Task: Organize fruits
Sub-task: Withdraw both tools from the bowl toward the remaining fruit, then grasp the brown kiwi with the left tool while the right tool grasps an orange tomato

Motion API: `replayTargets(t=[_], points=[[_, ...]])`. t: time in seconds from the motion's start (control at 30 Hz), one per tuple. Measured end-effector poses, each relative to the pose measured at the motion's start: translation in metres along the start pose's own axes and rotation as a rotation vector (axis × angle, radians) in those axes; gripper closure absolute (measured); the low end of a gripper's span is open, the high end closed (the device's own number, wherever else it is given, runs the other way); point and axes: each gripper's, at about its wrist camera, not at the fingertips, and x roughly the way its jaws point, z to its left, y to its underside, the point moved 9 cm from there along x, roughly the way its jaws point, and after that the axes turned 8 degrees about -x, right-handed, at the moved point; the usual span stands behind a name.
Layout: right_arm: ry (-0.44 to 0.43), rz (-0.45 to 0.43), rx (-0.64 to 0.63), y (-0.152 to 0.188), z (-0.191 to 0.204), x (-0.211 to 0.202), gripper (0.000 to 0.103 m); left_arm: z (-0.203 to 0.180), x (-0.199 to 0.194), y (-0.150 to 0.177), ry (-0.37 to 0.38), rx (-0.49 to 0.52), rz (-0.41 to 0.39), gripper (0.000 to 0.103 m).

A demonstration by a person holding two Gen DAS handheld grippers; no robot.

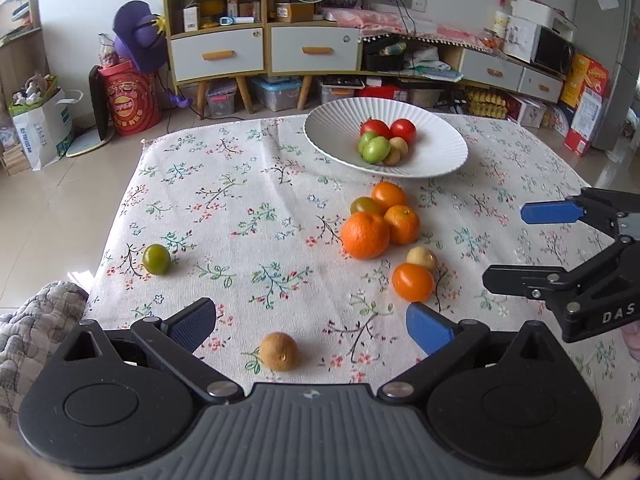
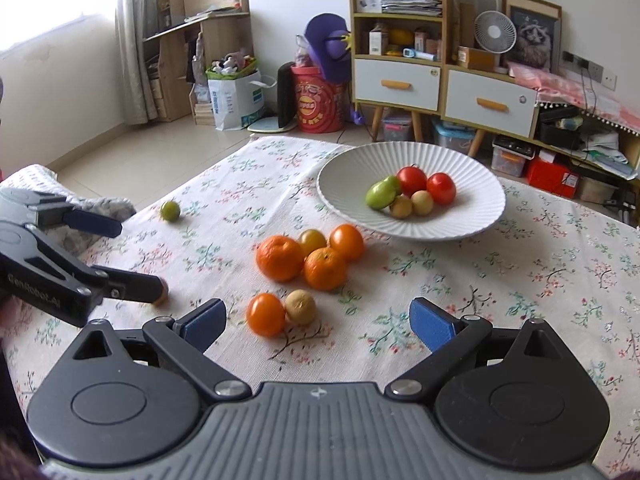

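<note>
While the left gripper (image 1: 310, 322) hovers with jaws apart, a brown fruit (image 1: 279, 351) lies between its fingers on the tablecloth (image 1: 240, 208). A green tomato (image 1: 156, 259) sits far left; oranges (image 1: 365, 235) cluster mid-table below the bowl (image 1: 332, 120) of tomatoes (image 1: 403, 130). The right gripper (image 2: 318, 320) is spread wide too, empty.

Right tongs (image 2: 318, 326) open, empty. Bowl (image 2: 348, 168) holds six fruits. Four oranges (image 2: 279, 258) cluster near the bowl on table (image 2: 520, 280).
</note>
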Motion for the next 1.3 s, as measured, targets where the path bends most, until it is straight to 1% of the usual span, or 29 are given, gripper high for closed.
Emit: replayTargets(t=[0.07, 0.17, 0.27, 0.37, 0.43, 0.47, 0.5, 0.53, 0.6, 0.63, 0.7, 0.73, 0.8, 0.93, 1.0, 1.13, 1.3], points=[[-0.014, 0.013, 0.005, 0.004, 0.004, 0.002, 0.005, 0.001, -0.002, 0.004, 0.016, 0.026, 0.025, 0.000], [-0.035, 0.020, 0.000, 0.008, 0.010, 0.004, 0.005, 0.006, 0.001, 0.011, 0.022, 0.038, 0.074, 0.000], [-0.044, 0.033, -0.011, 0.010, 0.016, 0.009, 0.006, 0.014, 0.006, 0.019, 0.007, 0.035, 0.125, 0.000], [-0.054, 0.051, -0.005, 0.014, 0.021, 0.014, 0.011, 0.025, 0.008, 0.021, -0.011, 0.007, 0.138, 0.000], [-0.066, 0.059, -0.004, 0.015, 0.024, 0.017, 0.014, 0.028, 0.011, 0.023, -0.003, -0.020, 0.149, 0.000], [-0.070, 0.063, -0.005, 0.016, 0.025, 0.019, 0.019, 0.029, 0.012, 0.025, 0.004, -0.030, 0.160, 0.003], [-0.075, 0.069, -0.004, 0.016, 0.026, 0.021, 0.024, 0.028, 0.014, 0.026, 0.009, -0.034, 0.166, 0.007], [-0.082, 0.075, -0.001, 0.017, 0.028, 0.023, 0.028, 0.028, 0.015, 0.028, 0.013, -0.035, 0.174, 0.010], [-0.100, 0.092, 0.010, 0.020, 0.030, 0.026, 0.040, 0.026, 0.019, 0.033, 0.018, -0.029, 0.195, 0.019], [-0.114, 0.101, 0.018, 0.021, 0.032, 0.028, 0.044, 0.026, 0.020, 0.035, 0.021, -0.026, 0.203, 0.021], [-0.138, 0.116, 0.026, 0.023, 0.035, 0.032, 0.052, 0.025, 0.023, 0.037, 0.023, -0.029, 0.208, 0.029], [-0.142, 0.121, 0.025, 0.023, 0.036, 0.033, 0.053, 0.025, 0.024, 0.039, 0.022, -0.031, 0.209, 0.031], [-0.139, 0.109, 0.012, 0.022, 0.039, 0.035, 0.054, 0.026, 0.028, 0.039, 0.016, -0.034, 0.204, 0.037], [-0.138, 0.093, -0.002, 0.018, 0.042, 0.039, 0.056, 0.028, 0.032, 0.037, 0.000, -0.036, 0.169, 0.041], [-0.136, 0.084, -0.005, 0.017, 0.042, 0.039, 0.058, 0.027, 0.032, 0.035, -0.001, -0.046, 0.152, 0.046], [-0.123, 0.076, -0.027, 0.013, 0.044, 0.044, 0.061, 0.026, 0.034, 0.033, -0.001, -0.063, 0.118, 0.050], [-0.113, 0.071, -0.033, 0.010, 0.043, 0.047, 0.067, 0.025, 0.036, 0.032, -0.010, -0.068, 0.070, 0.053]])
